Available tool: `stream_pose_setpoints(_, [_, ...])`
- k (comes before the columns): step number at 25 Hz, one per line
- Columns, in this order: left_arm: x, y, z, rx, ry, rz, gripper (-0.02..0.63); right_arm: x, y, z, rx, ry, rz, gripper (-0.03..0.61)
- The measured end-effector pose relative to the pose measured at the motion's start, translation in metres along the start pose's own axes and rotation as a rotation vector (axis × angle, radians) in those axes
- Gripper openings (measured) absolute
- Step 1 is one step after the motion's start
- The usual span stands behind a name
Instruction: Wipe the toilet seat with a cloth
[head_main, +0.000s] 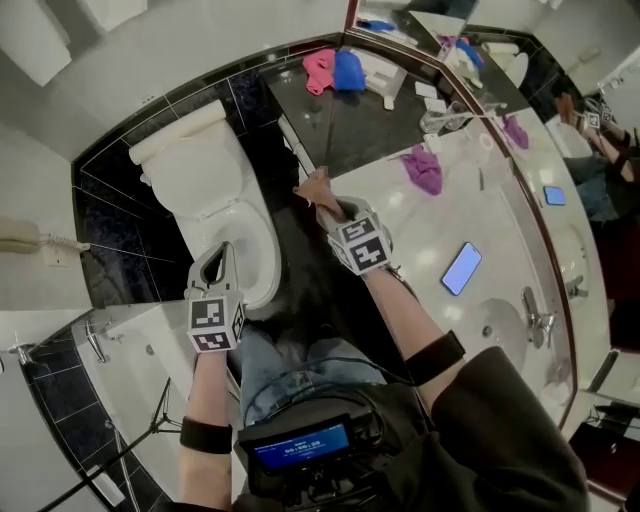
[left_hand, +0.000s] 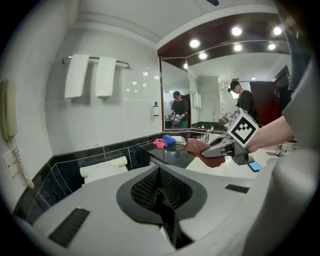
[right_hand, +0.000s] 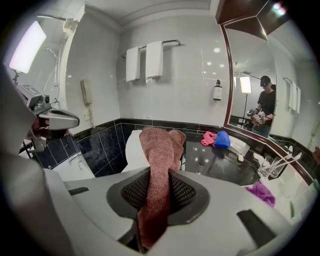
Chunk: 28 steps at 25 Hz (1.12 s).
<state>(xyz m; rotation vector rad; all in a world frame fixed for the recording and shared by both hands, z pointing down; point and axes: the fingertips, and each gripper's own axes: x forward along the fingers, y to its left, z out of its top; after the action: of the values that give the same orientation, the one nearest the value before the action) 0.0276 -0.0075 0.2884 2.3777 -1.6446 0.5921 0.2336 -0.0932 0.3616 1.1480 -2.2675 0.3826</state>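
Observation:
The white toilet (head_main: 205, 185) stands against the dark tiled wall, lid down over the seat (head_main: 262, 262). My left gripper (head_main: 222, 252) hovers over the bowl's front edge, shut with nothing between its jaws (left_hand: 160, 172). My right gripper (head_main: 326, 205) is right of the toilet, at the black counter's edge, shut on a reddish-brown cloth (head_main: 317, 186). In the right gripper view that cloth (right_hand: 157, 160) rises from the jaws and flops forward, hiding part of the toilet (right_hand: 131, 149). The left gripper view shows the right gripper (left_hand: 220, 148) with the cloth (left_hand: 196, 147) bunched at its tip.
A pink cloth (head_main: 320, 68) and a blue cloth (head_main: 349, 70) lie at the back of the counter (head_main: 370, 130). A purple cloth (head_main: 424, 168), a phone (head_main: 461, 268) and the sink's faucet (head_main: 538, 320) are to the right. A bathtub (head_main: 130, 350) is lower left.

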Motion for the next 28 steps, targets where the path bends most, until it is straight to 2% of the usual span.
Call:
stream_pose_setpoints(4, [0.034,-0.026,0.012,0.025,0.020,-0.041,0.000,0.008,-0.037,-0.004,-0.011,0.038,-0.028,0.113])
stream_pose_setpoints(8, [0.071,-0.036,0.020,0.017,0.022,-0.097,0.000,0.036,-0.076,-0.007,-0.035,0.085,-0.076,0.115])
stream_pose_setpoints(14, [0.122,-0.026,0.019,0.010,0.048,-0.113,0.000,0.087,-0.123,-0.015,-0.045,0.174,-0.098,0.124])
stream_pose_setpoints(20, [0.152,-0.002,0.009,0.006,0.079,-0.102,0.000,0.134,-0.143,-0.045,-0.057,0.294,-0.089,0.133])
stream_pose_setpoints(22, [0.156,0.004,0.006,0.000,0.081,-0.098,0.000,0.144,-0.145,-0.056,-0.075,0.335,-0.084,0.154])
stream_pose_setpoints(24, [0.158,0.007,0.003,-0.004,0.087,-0.102,0.000,0.150,-0.146,-0.062,-0.089,0.361,-0.082,0.215])
stream_pose_setpoints(27, [0.161,0.012,-0.005,-0.007,0.093,-0.097,0.000,0.157,-0.145,-0.073,-0.089,0.394,-0.066,0.267])
stream_pose_setpoints(28, [0.162,0.012,-0.006,-0.010,0.095,-0.099,0.000,0.158,-0.145,-0.077,-0.087,0.402,-0.062,0.270])
